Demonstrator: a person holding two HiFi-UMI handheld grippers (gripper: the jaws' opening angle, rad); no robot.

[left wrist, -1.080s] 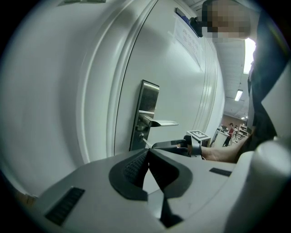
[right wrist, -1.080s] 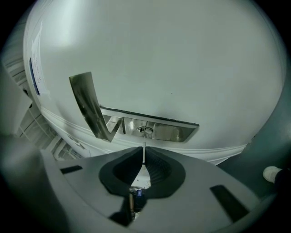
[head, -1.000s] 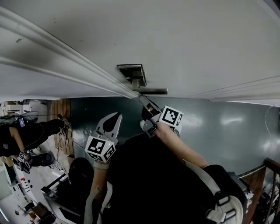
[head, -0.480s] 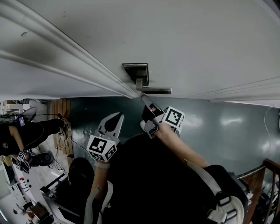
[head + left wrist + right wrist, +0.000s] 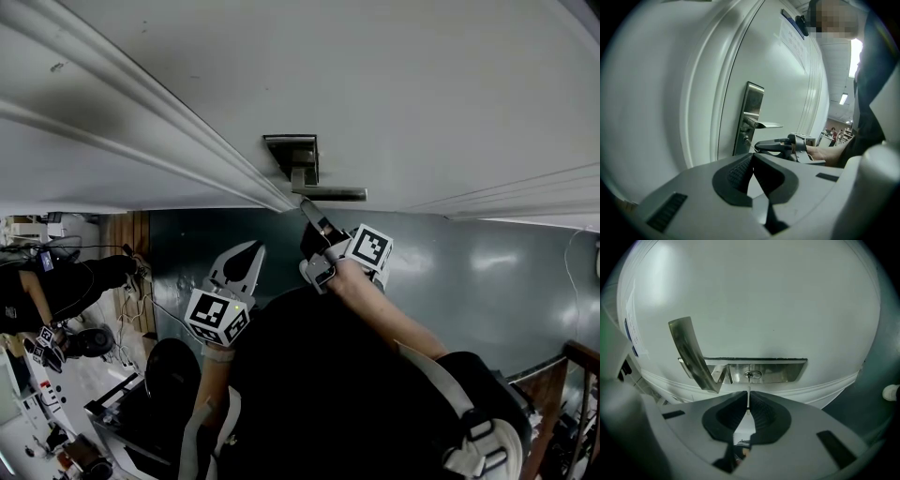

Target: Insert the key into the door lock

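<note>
From the head view, the white door (image 5: 375, 75) fills the top. The shiny lock plate (image 5: 291, 150) sits on it, with the handle (image 5: 330, 193) sticking out just below. The right hand-held gripper (image 5: 308, 208) reaches up right under the handle, because that is where the lock is. The left hand-held gripper (image 5: 250, 249) hangs lower and off to the side. It is well apart from the door, so it is out of the way.

From the right gripper view, the jaws are clenched tight on the key (image 5: 748, 385). The thin blade pokes straight out between them. Its tip is at the keyhole (image 5: 749, 375) in the lock plate. I cannot tell how far in it is. The key lines up with the slot, so I think it is held this way to slide straight in. The handle hangs just to the left and does not touch the key.

From the left gripper view, the jaws are pressed together with nothing between them. This one has no job right now, so I think it just waits. Past its jaws you can see the right hand-held gripper from the side, holding the key up to the lock plate under the handle.

The next push should be gentle and straight. A tilt could jam the key.
</note>
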